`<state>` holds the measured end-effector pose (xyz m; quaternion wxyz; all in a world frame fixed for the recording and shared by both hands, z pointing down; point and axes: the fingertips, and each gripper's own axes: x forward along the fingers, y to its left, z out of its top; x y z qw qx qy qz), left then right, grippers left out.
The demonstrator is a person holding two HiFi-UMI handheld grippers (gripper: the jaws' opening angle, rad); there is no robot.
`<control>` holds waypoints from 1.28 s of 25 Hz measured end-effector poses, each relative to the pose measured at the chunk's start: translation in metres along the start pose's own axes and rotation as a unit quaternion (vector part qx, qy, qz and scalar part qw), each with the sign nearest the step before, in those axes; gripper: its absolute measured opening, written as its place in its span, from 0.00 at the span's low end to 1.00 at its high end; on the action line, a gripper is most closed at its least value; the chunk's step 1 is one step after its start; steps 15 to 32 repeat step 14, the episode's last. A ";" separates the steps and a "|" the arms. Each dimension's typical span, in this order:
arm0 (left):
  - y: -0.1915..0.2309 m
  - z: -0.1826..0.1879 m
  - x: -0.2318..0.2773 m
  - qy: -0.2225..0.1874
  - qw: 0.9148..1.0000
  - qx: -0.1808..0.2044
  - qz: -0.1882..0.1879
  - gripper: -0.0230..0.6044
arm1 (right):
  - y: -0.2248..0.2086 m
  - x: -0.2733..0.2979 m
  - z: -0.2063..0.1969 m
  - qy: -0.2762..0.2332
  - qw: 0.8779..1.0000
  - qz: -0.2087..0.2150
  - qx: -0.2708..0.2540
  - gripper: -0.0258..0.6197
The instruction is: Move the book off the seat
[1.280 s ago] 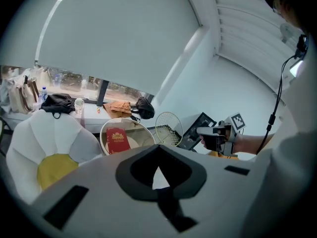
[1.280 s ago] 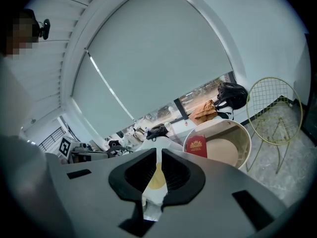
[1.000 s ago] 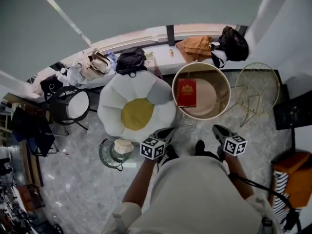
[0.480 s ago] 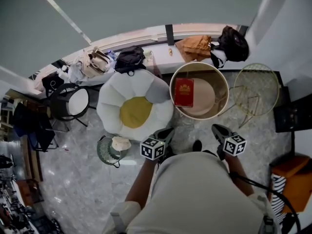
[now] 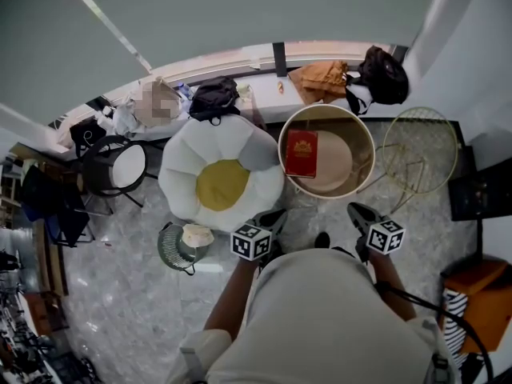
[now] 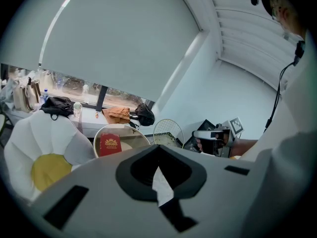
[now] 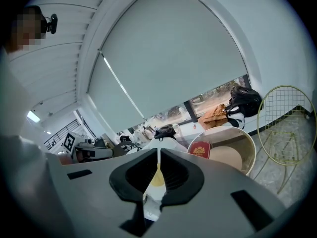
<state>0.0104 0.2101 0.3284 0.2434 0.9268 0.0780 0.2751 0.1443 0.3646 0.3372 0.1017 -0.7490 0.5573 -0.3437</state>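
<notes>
A flower-shaped cushion (image 5: 220,174) stands beside the round seat (image 5: 365,133), where the red book (image 5: 302,152) lies flat near the left edge. The left gripper (image 5: 270,218) and right gripper (image 5: 357,211) hover apart from it, fingers closed together, empty.

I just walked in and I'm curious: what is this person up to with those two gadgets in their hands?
A person stands facing a round tub seat, holding a two-jaw gripper in each hand. A red book lies on the seat's cushion, untouched. The left gripper and the right gripper are both shut and empty, held close to the person's body, short of the seat. A white flower-shaped cushion sits beside the seat. The book has not yet been moved off.
</notes>
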 end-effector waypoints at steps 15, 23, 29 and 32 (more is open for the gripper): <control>-0.001 0.006 -0.002 -0.001 1.000 0.004 -0.005 0.04 | 0.010 0.008 0.003 -0.014 1.000 0.007 0.011 0.11; -0.001 0.006 -0.002 -0.001 1.000 0.004 -0.005 0.04 | 0.010 0.008 0.003 -0.014 1.000 0.007 0.011 0.11; -0.001 0.006 -0.002 -0.001 1.000 0.004 -0.005 0.04 | 0.010 0.008 0.003 -0.014 1.000 0.007 0.011 0.11; -0.001 0.006 -0.002 -0.001 1.000 0.004 -0.005 0.04 | 0.010 0.008 0.003 -0.014 1.000 0.007 0.011 0.11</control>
